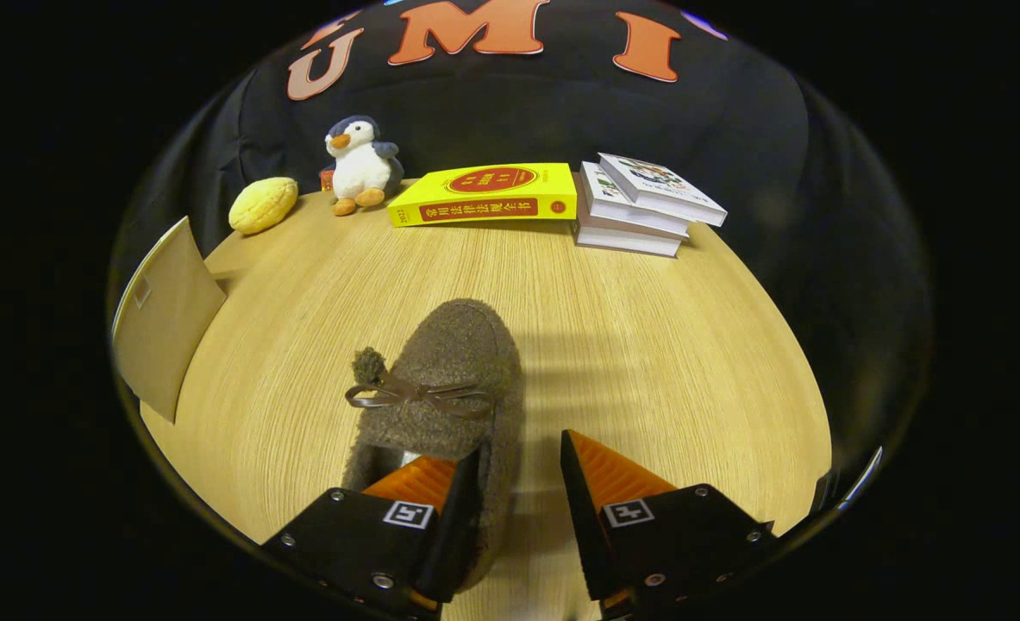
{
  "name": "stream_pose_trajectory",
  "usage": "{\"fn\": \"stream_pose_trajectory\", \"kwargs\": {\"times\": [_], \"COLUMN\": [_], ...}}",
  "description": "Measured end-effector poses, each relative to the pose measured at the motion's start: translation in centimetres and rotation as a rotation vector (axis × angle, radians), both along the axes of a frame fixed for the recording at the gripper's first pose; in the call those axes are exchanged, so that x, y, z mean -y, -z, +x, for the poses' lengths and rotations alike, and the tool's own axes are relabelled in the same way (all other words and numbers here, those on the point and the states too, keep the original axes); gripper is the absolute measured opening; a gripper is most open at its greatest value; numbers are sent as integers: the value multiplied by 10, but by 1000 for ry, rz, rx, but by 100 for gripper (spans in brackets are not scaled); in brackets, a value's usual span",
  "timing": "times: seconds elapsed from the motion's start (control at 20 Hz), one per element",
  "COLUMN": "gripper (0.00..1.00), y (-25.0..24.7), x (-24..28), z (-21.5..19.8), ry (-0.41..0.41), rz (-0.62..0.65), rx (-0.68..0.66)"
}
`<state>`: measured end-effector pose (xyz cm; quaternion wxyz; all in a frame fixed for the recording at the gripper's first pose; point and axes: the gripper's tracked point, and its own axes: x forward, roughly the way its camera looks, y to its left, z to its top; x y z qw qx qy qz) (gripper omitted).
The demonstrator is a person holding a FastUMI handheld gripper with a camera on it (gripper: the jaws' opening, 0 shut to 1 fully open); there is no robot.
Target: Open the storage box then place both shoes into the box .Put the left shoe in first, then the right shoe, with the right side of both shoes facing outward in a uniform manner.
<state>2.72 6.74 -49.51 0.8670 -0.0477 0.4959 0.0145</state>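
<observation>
One wooden tabletop carries one fuzzy brown slipper mid-table; the gripper straddles its right wall, fingers apart. Far edge: one yellow book, three stacked books, one plush penguin, one bun.

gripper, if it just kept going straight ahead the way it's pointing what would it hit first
The gripper is open, one finger inside the brown fuzzy shoe, the other outside its right wall. Pushed straight on, it would likely meet the shoe's upper first; the yellow book lies well beyond. Depth is hard to judge.
</observation>
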Motion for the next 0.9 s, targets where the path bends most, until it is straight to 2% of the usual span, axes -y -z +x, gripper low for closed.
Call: {"fn": "stream_pose_trajectory", "kwargs": {"times": [0.1, 0.2, 0.25, 0.35, 0.6, 0.9], "gripper": [47, 32, 20, 8, 4, 4], "y": [7, 9, 6, 4, -27, -88], "x": [-8, -10, -6, -9, -34, -84], "z": [2, 0, 2, 0, -5, 5], "ry": [17, 54, 77, 105, 181, 142], "rz": [33, 51, 46, 56, 158, 196], "rx": [-32, -61, -57, -64, -77, -53]}}
